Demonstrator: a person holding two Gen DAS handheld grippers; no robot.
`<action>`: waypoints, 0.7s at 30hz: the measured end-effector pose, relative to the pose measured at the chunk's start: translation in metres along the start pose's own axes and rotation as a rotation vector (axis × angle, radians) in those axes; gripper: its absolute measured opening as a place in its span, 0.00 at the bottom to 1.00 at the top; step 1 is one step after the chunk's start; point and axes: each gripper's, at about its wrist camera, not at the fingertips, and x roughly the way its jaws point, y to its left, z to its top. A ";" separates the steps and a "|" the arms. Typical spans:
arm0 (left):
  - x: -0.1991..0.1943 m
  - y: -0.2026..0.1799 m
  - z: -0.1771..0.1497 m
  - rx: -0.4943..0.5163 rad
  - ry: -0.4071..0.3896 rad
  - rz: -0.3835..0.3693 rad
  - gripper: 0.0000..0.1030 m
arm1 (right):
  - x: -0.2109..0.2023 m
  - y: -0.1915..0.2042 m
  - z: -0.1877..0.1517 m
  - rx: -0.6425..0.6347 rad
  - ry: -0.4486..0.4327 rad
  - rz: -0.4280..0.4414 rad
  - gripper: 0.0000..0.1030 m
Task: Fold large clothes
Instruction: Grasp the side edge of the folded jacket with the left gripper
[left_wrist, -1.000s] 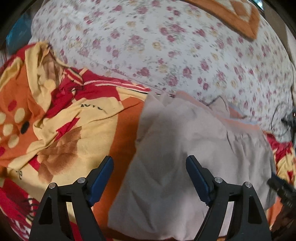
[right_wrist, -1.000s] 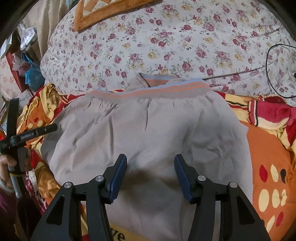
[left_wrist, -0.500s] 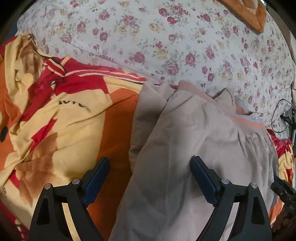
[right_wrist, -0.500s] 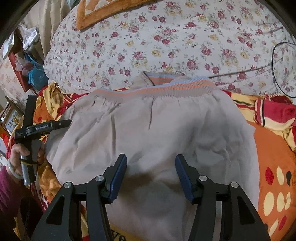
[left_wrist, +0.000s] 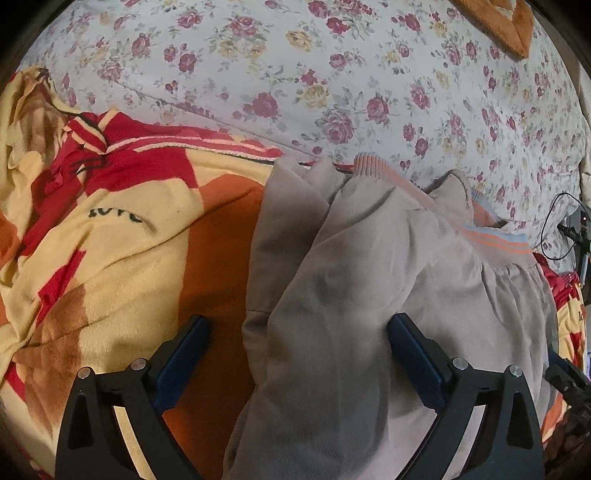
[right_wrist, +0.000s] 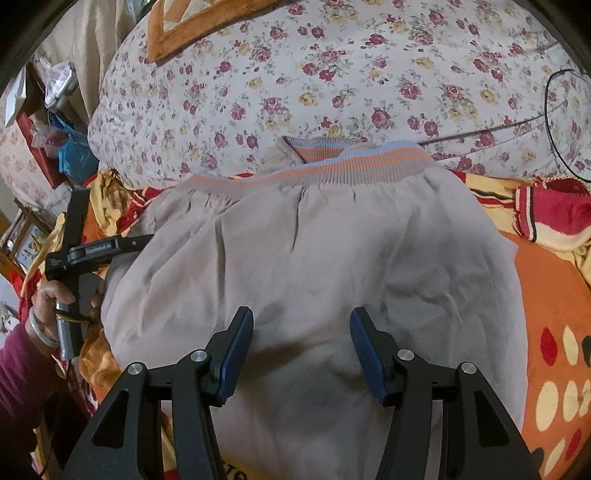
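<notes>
Jacket (left_wrist: 369, 295) looms nearer than a second ago as left claw (left_wrist: 297, 354) closes in, both it and right claw (right_wrist: 301, 350) apart, so edge grab looks next.

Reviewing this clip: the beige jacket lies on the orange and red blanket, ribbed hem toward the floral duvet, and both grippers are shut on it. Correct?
Not quite. In the wrist views the left gripper and right gripper are open over the beige jacket, gripping nothing. The blanket, ribbed hem and floral duvet are as described.
</notes>
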 end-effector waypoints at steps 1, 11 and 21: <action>0.000 -0.001 0.000 0.002 0.001 0.001 0.96 | -0.002 -0.001 0.000 0.004 -0.008 0.005 0.54; -0.002 -0.016 -0.002 0.072 0.041 -0.049 0.49 | 0.003 0.001 0.009 0.007 -0.020 -0.023 0.50; -0.038 -0.037 -0.001 0.135 0.003 0.006 0.14 | -0.008 0.008 0.021 -0.056 -0.041 -0.102 0.49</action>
